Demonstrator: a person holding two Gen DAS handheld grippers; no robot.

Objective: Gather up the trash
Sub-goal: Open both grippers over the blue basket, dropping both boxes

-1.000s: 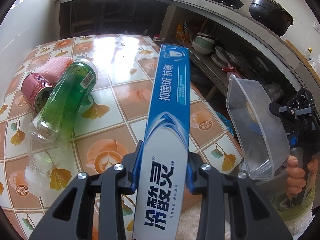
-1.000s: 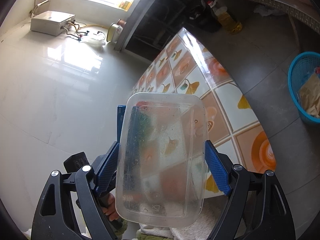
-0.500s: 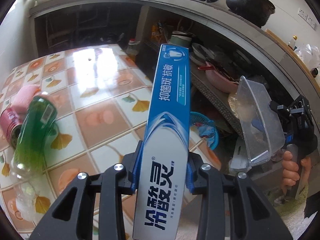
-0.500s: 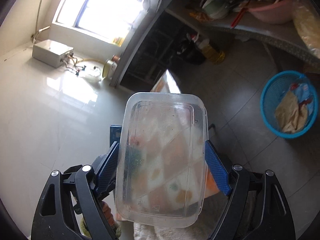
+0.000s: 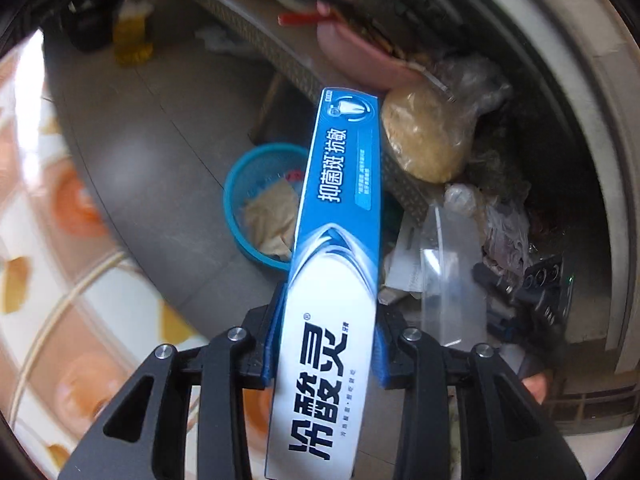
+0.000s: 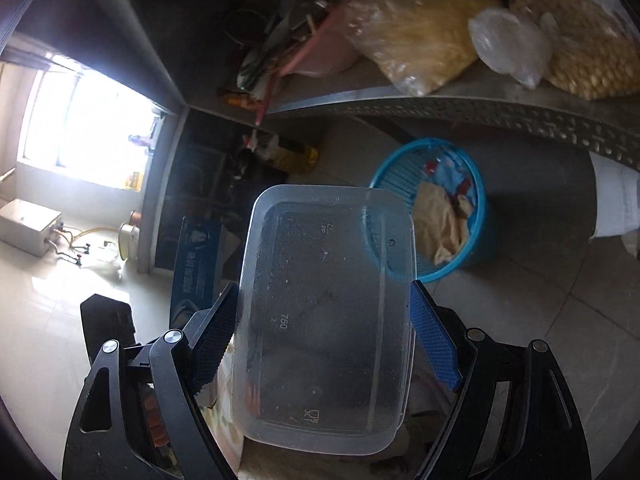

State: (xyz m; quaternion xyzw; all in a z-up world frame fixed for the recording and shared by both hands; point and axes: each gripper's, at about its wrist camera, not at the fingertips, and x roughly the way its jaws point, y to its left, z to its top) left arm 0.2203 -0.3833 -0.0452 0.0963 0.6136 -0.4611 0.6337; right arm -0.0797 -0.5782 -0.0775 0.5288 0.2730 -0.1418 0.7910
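My left gripper (image 5: 326, 336) is shut on a long blue and white toothpaste box (image 5: 336, 240) that sticks out forward past the fingers. Beyond its far end stands a blue plastic waste basket (image 5: 256, 200) on the grey floor, with crumpled brown paper inside. My right gripper (image 6: 322, 332) is shut on a clear plastic food container (image 6: 324, 320), gripped across its width. The same basket (image 6: 476, 216) shows just past the container's far right corner. The toothpaste box (image 6: 194, 268) appears at the left of the right wrist view, and the container (image 5: 452, 276) at the right of the left wrist view.
A metal shelf (image 6: 460, 108) above the basket carries bags of dried food (image 6: 420, 28) and a pink basin (image 5: 360, 56). An oil bottle (image 5: 132, 36) stands on the floor further back. The tiled table edge (image 5: 60, 280) lies at the left.
Both grippers swung away from the table toward the floor and tipped downward, keeping their loads. The bottles on the table left view; the blue basket now sits nearer and more central.
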